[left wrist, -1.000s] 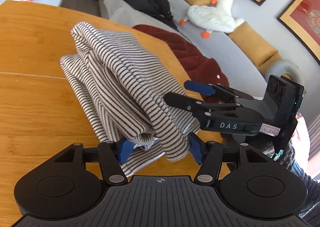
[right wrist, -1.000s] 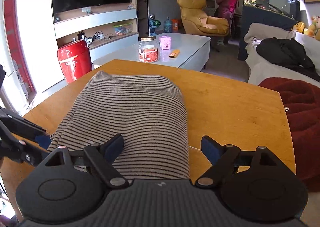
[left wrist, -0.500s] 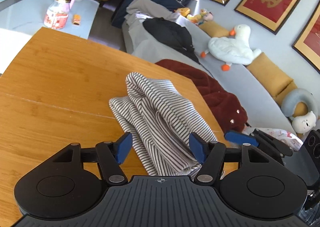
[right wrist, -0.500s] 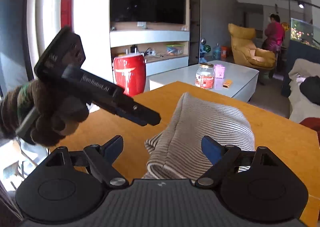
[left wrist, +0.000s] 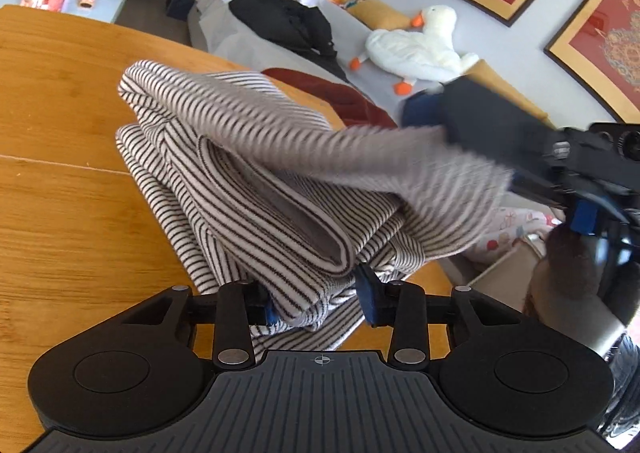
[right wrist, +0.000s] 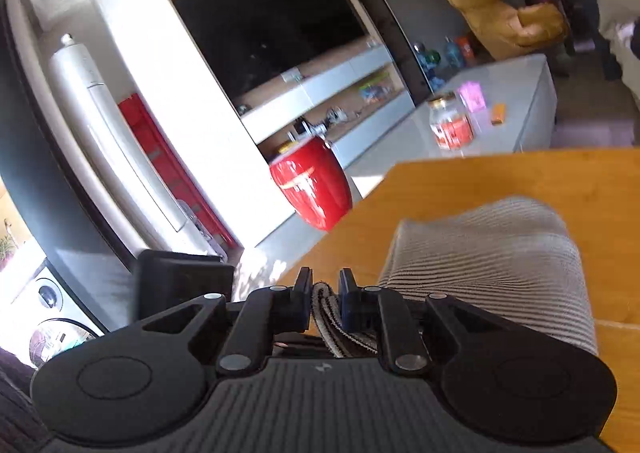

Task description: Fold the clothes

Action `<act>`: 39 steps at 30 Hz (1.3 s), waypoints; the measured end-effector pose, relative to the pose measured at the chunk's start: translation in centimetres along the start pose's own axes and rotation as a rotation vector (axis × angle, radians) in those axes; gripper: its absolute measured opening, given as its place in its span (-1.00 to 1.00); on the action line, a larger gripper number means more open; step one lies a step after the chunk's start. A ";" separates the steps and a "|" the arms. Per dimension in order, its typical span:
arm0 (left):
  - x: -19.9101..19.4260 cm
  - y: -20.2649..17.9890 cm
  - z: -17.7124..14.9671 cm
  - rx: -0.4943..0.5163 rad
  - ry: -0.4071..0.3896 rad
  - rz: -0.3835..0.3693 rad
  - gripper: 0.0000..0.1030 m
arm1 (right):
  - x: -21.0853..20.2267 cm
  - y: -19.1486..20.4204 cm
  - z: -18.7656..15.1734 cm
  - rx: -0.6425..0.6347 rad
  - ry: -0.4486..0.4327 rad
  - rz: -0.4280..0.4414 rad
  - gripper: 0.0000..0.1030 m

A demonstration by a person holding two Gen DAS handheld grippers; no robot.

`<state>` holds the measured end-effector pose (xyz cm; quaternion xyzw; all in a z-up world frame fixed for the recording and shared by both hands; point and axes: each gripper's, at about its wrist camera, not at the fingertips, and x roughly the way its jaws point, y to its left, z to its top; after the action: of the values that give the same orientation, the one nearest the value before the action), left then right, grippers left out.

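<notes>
Half a second back both hand-held grippers stood wide around the striped top; since then both sets of jaws have been closing, and cloth is now between each pair. The right hand-held gripper has rolled and pinches a thin striped edge, its blue pads almost together on it. The left hand-held gripper has narrowed on a much thicker bundle of folds near the nearer hem; its pads press into the cloth from both sides, so I read it as gripping several layers at once.

The striped top lies in a loose heap on the wooden worktop, near its edge on the sofa side, with one flap drawn up and out toward the right gripper, blurred in the left wrist view. Beyond the worktop sit the sofa with a black jacket and a plush goose; in the right wrist view a red stool and a jar on the low white table stand well apart.

To do this step well, I would draw the two grips apart evenly, so the bunched layers open flat, and keep the cloth low over the worktop. The left grip may hold too many layers; if the top will not spread, it should let go and retake a single edge.
</notes>
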<state>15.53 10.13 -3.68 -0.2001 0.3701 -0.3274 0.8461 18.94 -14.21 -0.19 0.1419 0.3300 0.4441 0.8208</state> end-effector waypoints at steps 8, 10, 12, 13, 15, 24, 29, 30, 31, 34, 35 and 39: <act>-5.5 0.9 0.2 0.054 0.004 0.085 0.43 | 2.1 -0.7 -2.8 -0.013 0.098 -0.035 -0.74; -7.4 1.4 1.2 0.032 -0.035 0.117 0.43 | 2.8 0.4 -3.7 -0.079 0.117 -0.066 -0.75; -8.5 1.6 2.7 0.006 -0.096 0.104 0.43 | 3.5 1.5 -4.4 -0.147 0.135 -0.098 -0.75; -8.6 1.4 3.4 0.005 -0.127 0.087 0.43 | 3.8 1.9 -4.5 -0.170 0.140 -0.111 -0.75; -7.9 0.8 5.1 0.005 -0.172 0.047 0.43 | 4.5 2.8 -4.7 -0.216 0.149 -0.138 -0.75; 1.0 1.2 6.2 0.058 -0.069 0.082 0.29 | -1.6 4.7 -3.0 -0.335 0.088 -0.199 0.54; 0.8 1.0 6.0 0.088 -0.065 0.093 0.30 | -4.8 2.2 -1.1 -0.263 -0.009 -0.328 0.89; 0.8 1.0 5.9 0.093 -0.066 0.094 0.31 | -4.9 1.1 -0.8 -0.214 -0.021 -0.343 0.89; 0.8 1.0 5.9 0.095 -0.066 0.094 0.31 | -5.0 0.0 -0.7 -0.156 -0.029 -0.347 0.89; 0.9 1.0 5.8 0.097 -0.067 0.091 0.34 | -3.9 -4.0 -1.2 0.021 -0.006 -0.351 0.89; 0.8 1.0 5.8 0.097 -0.068 0.090 0.34 | -3.2 -5.6 -1.6 0.082 0.019 -0.359 0.89; 0.7 1.3 5.7 0.101 -0.068 0.088 0.34 | -1.6 -7.5 -2.8 0.233 0.062 -0.298 0.70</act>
<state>20.69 11.06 -1.09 -0.1516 0.3324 -0.3012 0.8808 21.23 -19.98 -5.55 0.1717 0.4216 0.2805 0.8450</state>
